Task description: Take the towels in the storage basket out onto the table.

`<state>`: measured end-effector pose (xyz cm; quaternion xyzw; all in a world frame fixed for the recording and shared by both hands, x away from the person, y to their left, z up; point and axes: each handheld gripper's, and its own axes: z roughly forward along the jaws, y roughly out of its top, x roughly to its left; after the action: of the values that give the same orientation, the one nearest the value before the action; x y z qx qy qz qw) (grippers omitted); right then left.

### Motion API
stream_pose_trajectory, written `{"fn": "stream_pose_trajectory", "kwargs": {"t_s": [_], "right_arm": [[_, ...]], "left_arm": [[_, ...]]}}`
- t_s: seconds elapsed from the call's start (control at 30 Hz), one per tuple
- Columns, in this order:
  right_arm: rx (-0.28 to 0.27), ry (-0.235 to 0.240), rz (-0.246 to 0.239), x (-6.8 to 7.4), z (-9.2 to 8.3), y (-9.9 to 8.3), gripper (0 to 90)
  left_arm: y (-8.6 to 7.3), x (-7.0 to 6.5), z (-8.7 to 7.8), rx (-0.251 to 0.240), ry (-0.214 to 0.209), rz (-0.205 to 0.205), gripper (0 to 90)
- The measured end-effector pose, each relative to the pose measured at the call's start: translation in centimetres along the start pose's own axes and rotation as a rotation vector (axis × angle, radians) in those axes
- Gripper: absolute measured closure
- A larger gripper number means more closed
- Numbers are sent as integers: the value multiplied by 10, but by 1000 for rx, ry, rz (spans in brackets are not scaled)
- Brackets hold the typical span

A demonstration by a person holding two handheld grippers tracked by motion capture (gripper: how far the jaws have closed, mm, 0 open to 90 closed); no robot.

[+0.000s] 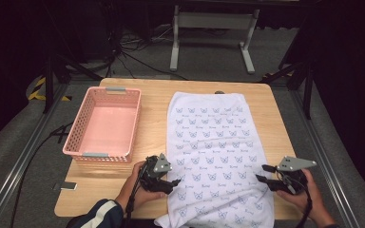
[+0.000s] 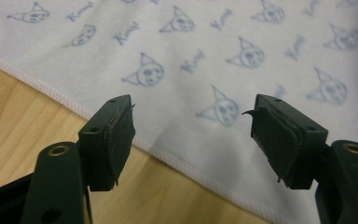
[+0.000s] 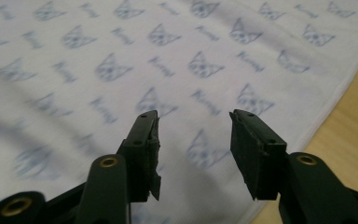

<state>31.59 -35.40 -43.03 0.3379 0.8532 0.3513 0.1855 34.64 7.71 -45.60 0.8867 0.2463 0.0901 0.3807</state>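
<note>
The white rectangular cloth with blue cat-face print (image 1: 214,152) lies flat on the wooden desk (image 1: 154,118), long axis running away from the person. The left hand-held gripper (image 1: 170,183) and right hand-held gripper (image 1: 262,173) flank its near end, both jaws apart and empty, equally near its side hems.

High view: above the person's side, facing forward and down over the whole table (image 1: 147,137).
Left gripper view: close and low, aimed across the towel (image 2: 205,51) hem.
Right gripper view: close, angled over the opposite hem.
Shared: the printed towel.
</note>
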Motion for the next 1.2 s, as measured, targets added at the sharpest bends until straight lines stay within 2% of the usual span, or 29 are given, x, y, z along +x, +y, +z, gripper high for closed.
{"fn": "stream_pose_trajectory", "kwargs": {"t_s": [0.03,0.07,0.1,0.13,0.2,0.27,0.3,0.33,0.37,0.4,0.43,0.47,0.53,0.63,0.67,0.7,0.73,0.77,0.8,0.83,0.87,0.93,0.97,1.0,1.03,1.07,1.1,1.13,1.2], "right_arm": [[6,7,4,-6,8,3,532],[22,32,-6,-12,18,6,530],[38,18,-20,-16,26,8,528],[46,3,-15,-20,32,10,516],[56,36,6,-27,43,12,489],[84,10,10,-30,50,14,484],[84,10,10,-30,50,14,484],[67,28,12,-32,56,16,476],[67,28,12,-32,56,16,476],[73,29,7,-31,60,20,467],[73,29,7,-31,60,20,467],[58,27,9,-30,65,22,463],[60,37,4,-28,68,25,462],[66,27,-5,-25,72,30,438],[66,27,-5,-25,72,30,438],[74,25,-12,-21,69,32,421],[66,56,-15,-19,66,31,420],[54,83,-16,-17,60,31,423],[57,89,-21,-13,53,30,411],[64,98,-36,-8,45,28,401],[68,132,-54,-1,36,23,392],[93,132,-84,8,28,15,361],[93,132,-84,8,28,15,361],[96,141,-84,12,24,11,356],[112,150,-74,17,21,3,342],[120,137,-86,19,21,0,335],[120,137,-86,19,21,0,335],[136,125,-91,20,21,-3,326],[147,106,-76,18,18,-11,315]], "left_arm": [[1,4,5,6,2,12,306],[2,6,8,6,-9,2,307],[2,7,12,28,9,5,316],[3,9,16,67,52,37,341],[2,15,20,45,38,11,346],[3,16,20,44,45,-2,355],[6,20,21,56,72,-11,355],[6,24,21,51,134,-19,375],[6,24,21,51,134,-19,393],[6,31,19,51,169,-44,397],[6,31,19,51,169,-44,397],[5,36,17,61,215,-73,408],[3,39,15,61,258,-83,424],[2,40,12,74,296,-89,422],[2,40,12,74,296,-89,421],[3,38,9,56,287,-64,412],[4,31,0,-14,183,-14,408],[5,25,-7,-35,134,14,398],[4,16,-11,-43,74,26,374],[3,6,-15,-22,-42,48,371],[1,-1,-17,-10,-74,80,374],[-6,-19,-16,27,-113,129,372],[-6,-19,-16,27,-113,129,372],[-10,-26,-13,57,-110,145,355],[-14,-31,-11,103,-63,170,362],[-14,-31,-11,103,-63,170,363],[-17,-31,-10,137,-33,170,363],[-19,-28,-11,129,-40,145,361],[-21,-20,-15,140,41,142,375]]}}
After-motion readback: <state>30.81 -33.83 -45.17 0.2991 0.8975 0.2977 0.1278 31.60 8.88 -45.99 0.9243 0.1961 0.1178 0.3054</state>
